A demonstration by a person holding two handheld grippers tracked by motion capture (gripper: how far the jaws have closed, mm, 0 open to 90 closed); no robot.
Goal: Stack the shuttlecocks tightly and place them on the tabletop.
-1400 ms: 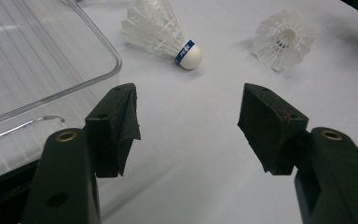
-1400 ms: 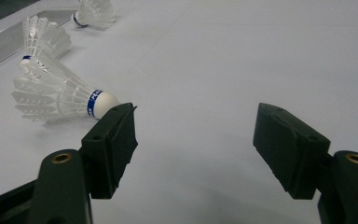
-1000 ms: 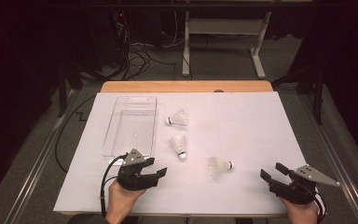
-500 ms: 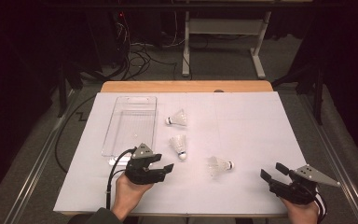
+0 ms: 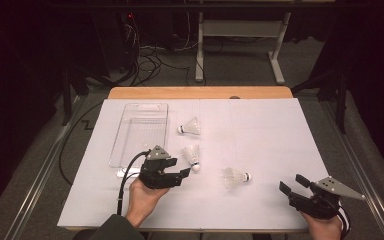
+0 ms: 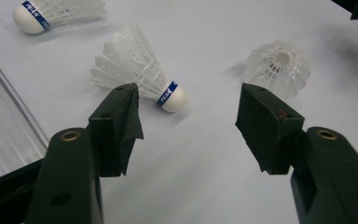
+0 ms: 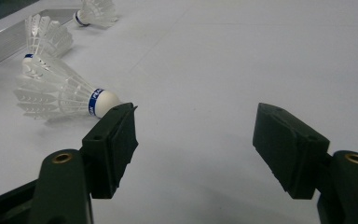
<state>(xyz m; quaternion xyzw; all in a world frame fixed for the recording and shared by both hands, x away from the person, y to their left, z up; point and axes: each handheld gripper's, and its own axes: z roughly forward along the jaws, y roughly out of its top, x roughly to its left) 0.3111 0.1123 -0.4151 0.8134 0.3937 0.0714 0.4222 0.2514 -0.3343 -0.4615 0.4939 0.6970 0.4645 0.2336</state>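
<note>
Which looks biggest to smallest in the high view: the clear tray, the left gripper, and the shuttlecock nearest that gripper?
1. Clear tray, plainly the largest.
2. Left gripper, open; it stands nearer the camera, so its size is somewhat flattered.
3. Nearest shuttlecock, the smallest.

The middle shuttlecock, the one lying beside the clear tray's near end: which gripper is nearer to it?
Left. The left gripper, open, sits just short of the middle shuttlecock, its fingers nearly at the cork. The right gripper, also open, waits at the table's near right corner.

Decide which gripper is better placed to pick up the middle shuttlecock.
Left. The left gripper is open right beside the middle shuttlecock, whose cork lies just ahead of its jaws; the right gripper sits farther away.
</note>
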